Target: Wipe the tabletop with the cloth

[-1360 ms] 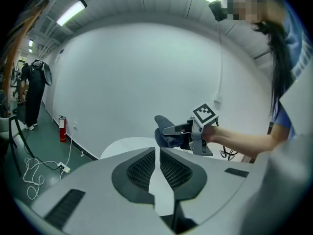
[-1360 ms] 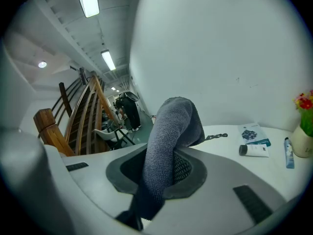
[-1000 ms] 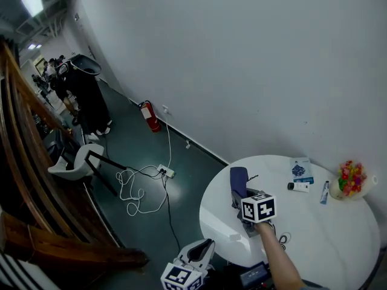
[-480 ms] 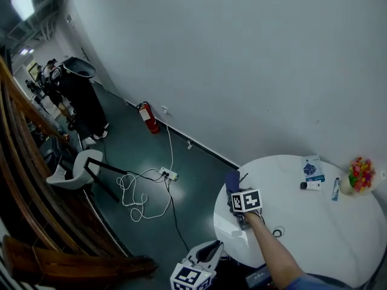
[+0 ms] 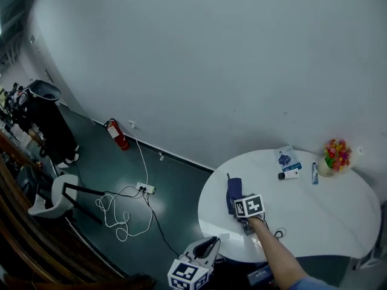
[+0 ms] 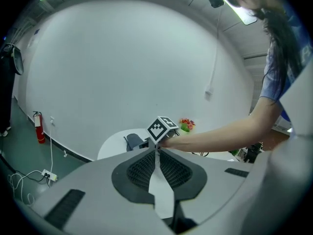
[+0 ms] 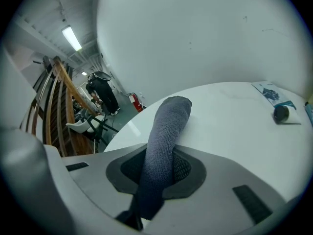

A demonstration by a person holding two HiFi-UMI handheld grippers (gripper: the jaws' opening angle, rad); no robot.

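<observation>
While the right gripper [image 5: 242, 203] stands over the near left part of the round white table [image 5: 326, 216], its 2 jaws are clamped on the dark blue cloth [image 5: 234, 192], which runs out ahead of them and lies on the tabletop close to the table's left edge. Seen from the right gripper view, the cloth [image 7: 171, 116] rises as a thick knitted roll from between the jaws' pads, and its rounded far end rests on the white surface [image 7: 234, 131]. Beyond it, toward the far right of the table, lie a printed leaflet [image 7: 270, 93] and a small tube with a dark cap [image 7: 283, 113], both well apart from the cloth. From the head view the leaflet [image 5: 286, 159] and tube [image 5: 289, 174] sit near the far rim, with a slim blue tube [image 5: 314, 173] and a pot of bright flowers [image 5: 335, 156] just beside them. A thin dark cable [image 5: 278, 233] loops on the table beside the person's forearm [image 5: 272, 252]. Off the table, low at its left, hangs the left gripper [image 5: 208, 241]; its own view shows the jaws [image 6: 156, 153] brought together at the tips with nothing between them, pointing toward the table. On the green floor lie a red fire extinguisher [image 5: 117, 134], a power strip [image 5: 146, 188] and a white cord [image 5: 115, 207].
</observation>
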